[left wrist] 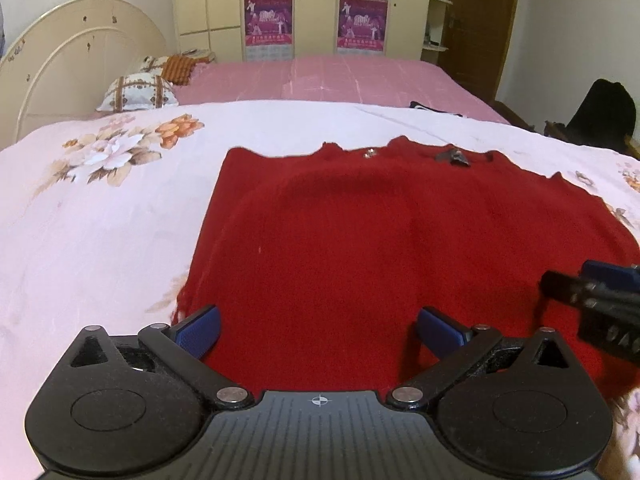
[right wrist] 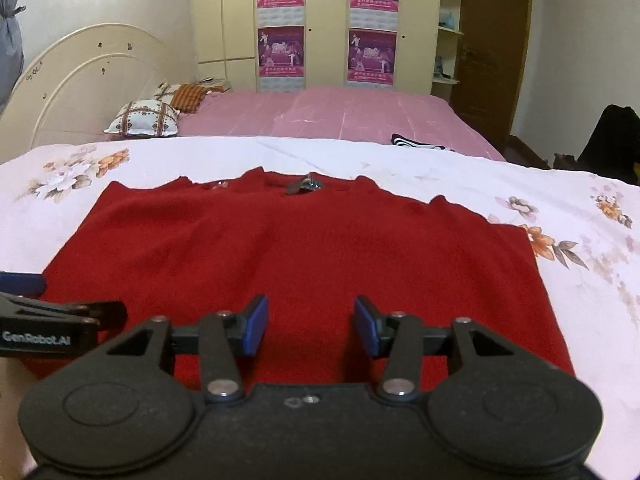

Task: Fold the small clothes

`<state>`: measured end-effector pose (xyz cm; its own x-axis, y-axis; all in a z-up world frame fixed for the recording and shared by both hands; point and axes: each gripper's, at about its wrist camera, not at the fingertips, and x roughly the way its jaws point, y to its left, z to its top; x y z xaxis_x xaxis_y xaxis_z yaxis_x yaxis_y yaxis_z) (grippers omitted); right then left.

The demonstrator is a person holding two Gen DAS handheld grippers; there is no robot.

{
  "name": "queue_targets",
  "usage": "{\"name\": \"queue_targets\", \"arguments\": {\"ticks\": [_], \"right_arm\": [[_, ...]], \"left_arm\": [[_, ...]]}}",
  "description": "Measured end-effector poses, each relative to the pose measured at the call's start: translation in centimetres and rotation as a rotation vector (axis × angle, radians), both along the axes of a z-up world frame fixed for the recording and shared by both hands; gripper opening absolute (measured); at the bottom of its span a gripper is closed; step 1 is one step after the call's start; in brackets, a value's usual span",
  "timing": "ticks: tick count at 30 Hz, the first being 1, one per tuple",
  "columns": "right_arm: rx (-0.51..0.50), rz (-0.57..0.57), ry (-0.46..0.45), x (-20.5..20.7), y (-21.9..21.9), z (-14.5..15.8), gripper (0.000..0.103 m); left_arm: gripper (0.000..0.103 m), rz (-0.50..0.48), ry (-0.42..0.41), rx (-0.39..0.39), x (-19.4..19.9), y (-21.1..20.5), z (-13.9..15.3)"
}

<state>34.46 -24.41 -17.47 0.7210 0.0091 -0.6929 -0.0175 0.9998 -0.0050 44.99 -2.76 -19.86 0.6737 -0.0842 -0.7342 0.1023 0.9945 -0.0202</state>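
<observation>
A red knitted garment (left wrist: 360, 240) lies spread flat on the floral white bedspread (left wrist: 100, 220), its far edge wavy with a small dark tag (left wrist: 454, 157) on it. My left gripper (left wrist: 318, 326) hovers over its near left part, jaws wide open, nothing between the blue pads (left wrist: 200, 330). In the right wrist view the same red garment (right wrist: 300, 248) fills the middle, and my right gripper (right wrist: 310, 326) stands open above its near edge with only cloth below. Each gripper's tip shows at the edge of the other's view: the right gripper (left wrist: 592, 292), the left gripper (right wrist: 60, 312).
Beyond the bedspread (right wrist: 440, 172) lies a pink sheet (left wrist: 340, 80) with patterned pillows (left wrist: 138, 92) by a cream headboard (left wrist: 72, 64). A dark striped cloth (right wrist: 416, 142) rests at the sheet's right. Wardrobes with posters (right wrist: 280, 52) stand behind, and a dark bag (left wrist: 604, 112) sits at the right.
</observation>
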Motion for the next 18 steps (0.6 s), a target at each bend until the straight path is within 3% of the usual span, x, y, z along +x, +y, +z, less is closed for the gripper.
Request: {"name": "queue_targets", "arguments": {"ticks": [3,10,13,16,18], "right_arm": [[-0.022,0.01,0.035,-0.8,0.2,-0.5,0.047],[0.011,-0.009,0.015,-2.9,-0.4,0.2,0.048],[0.019,-0.01,0.016,-3.4,-0.4,0.2,0.048],[0.026,-0.011,0.014,-3.8,-0.5,0.2,0.048],[0.029,-0.01,0.012,-3.9,-0.5,0.2,0.048]], "left_arm": [[0.103,-0.003,0.012,-0.009,-1.1,0.1,0.0],[0.103,0.004,0.06,-0.065,-3.5,0.9,-0.1],[0.103,0.018,0.073,-0.156,-4.6,1.9,-0.1],[0.103,0.061,0.144,-0.303,-5.5,3.3,-0.9],[0.103,0.093,0.146,-0.372,-6.4,4.1,-1.4]]}}
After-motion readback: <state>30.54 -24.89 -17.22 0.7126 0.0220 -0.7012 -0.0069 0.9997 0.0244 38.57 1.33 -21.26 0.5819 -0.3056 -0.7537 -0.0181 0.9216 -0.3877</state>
